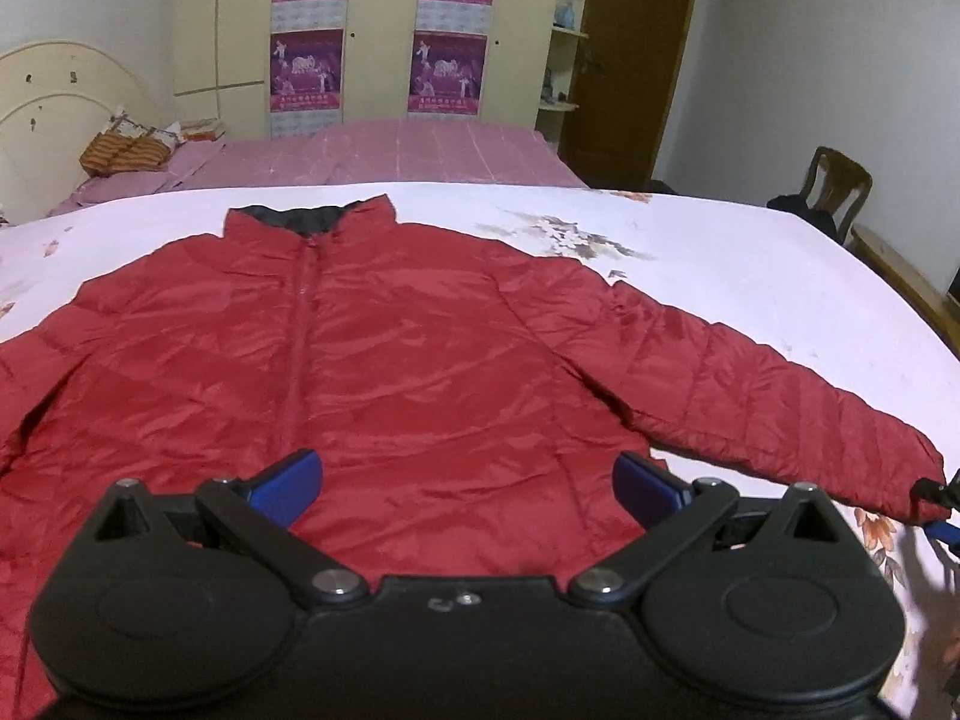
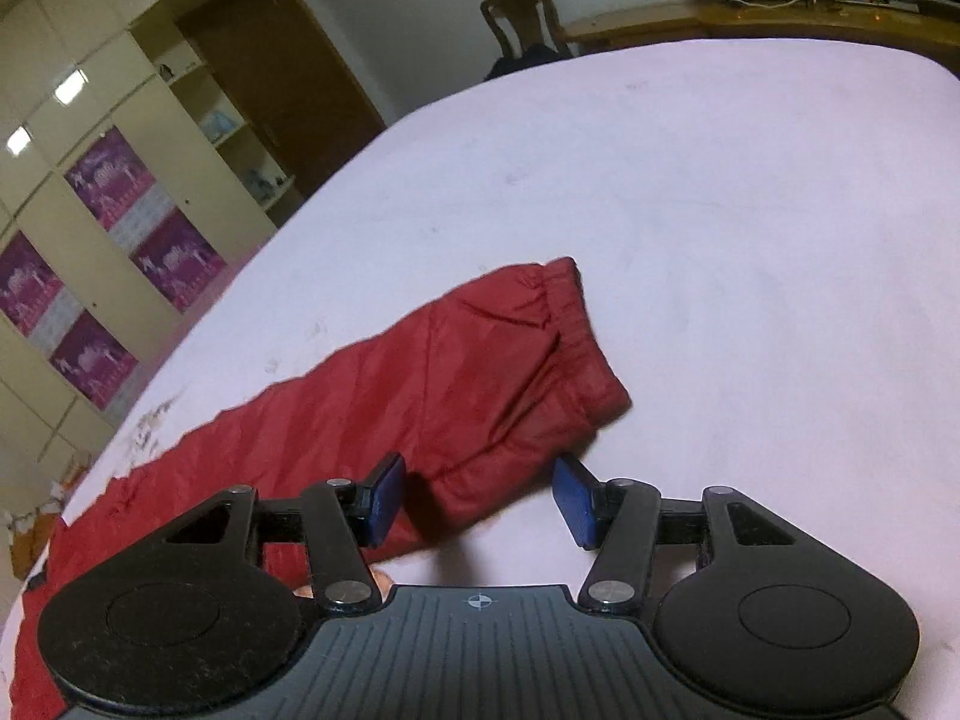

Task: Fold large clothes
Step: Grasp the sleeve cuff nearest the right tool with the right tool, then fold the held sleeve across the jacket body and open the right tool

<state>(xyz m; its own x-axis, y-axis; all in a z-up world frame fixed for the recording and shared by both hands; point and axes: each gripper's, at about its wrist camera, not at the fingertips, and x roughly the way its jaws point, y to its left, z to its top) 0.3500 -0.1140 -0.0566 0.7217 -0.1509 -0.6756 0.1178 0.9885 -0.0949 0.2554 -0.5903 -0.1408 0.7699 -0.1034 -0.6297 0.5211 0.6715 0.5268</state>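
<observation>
A red puffer jacket [image 1: 384,348] lies flat, front up and zipped, on a white floral sheet [image 1: 750,252]. Its collar is at the far side and its right sleeve [image 1: 780,396] stretches out to the right. My left gripper [image 1: 468,480] is open and hovers over the jacket's bottom hem. In the right wrist view the sleeve [image 2: 480,372] ends in an elastic cuff [image 2: 585,336]. My right gripper [image 2: 480,498] is open, with its blue pads on either side of the sleeve's near edge, just short of the cuff. Its tip also shows in the left wrist view [image 1: 942,531].
A pink bed [image 1: 390,153] with a headboard [image 1: 54,96] and a striped pillow [image 1: 129,147] stands behind. Wardrobes with purple posters [image 1: 309,30], a brown door [image 1: 636,60] and a wooden chair [image 1: 834,186] line the far wall. A wooden desk [image 2: 750,12] is beyond the sheet.
</observation>
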